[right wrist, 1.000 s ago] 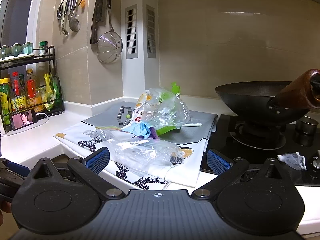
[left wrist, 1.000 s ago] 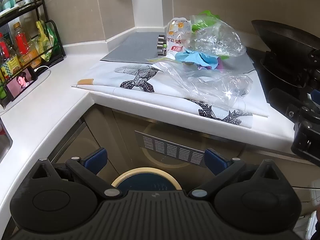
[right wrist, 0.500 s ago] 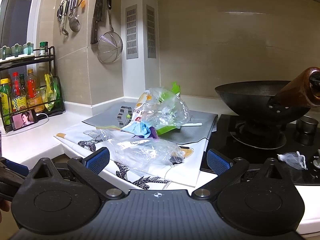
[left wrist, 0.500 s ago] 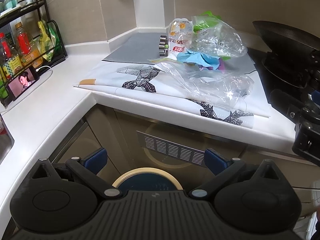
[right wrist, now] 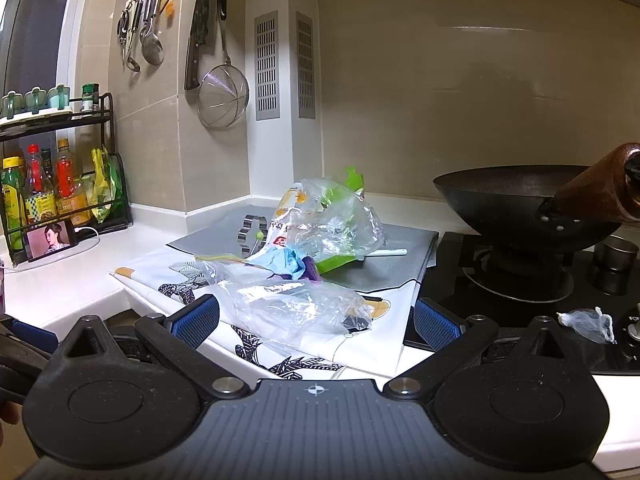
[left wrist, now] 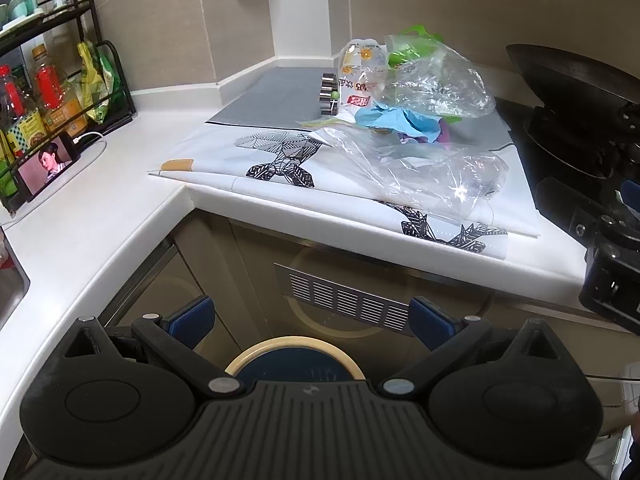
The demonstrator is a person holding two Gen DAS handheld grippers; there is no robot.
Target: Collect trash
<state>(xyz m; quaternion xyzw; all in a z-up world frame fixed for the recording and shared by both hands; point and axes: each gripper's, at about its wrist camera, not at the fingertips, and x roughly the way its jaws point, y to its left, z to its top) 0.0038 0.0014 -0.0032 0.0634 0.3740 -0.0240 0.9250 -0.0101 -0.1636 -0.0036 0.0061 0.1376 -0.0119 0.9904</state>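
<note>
1. Rack at far left on the white counter: bottles and packets on it, a lit phone propped in front.
2. Left gripper: jaws wide apart, empty, held below counter level in front of the cabinet, above a round bin.
3. Patterned mat on the counter carries the trash: a clear bag lies nearest the edge; behind it a heap of blue wrap, a printed pouch and a second bag.
4. Right gripper: jaws wide apart, empty, just short of the clear bag.
5. Wok on the stove at right; a small plastic scrap lies on the hob.
</note>
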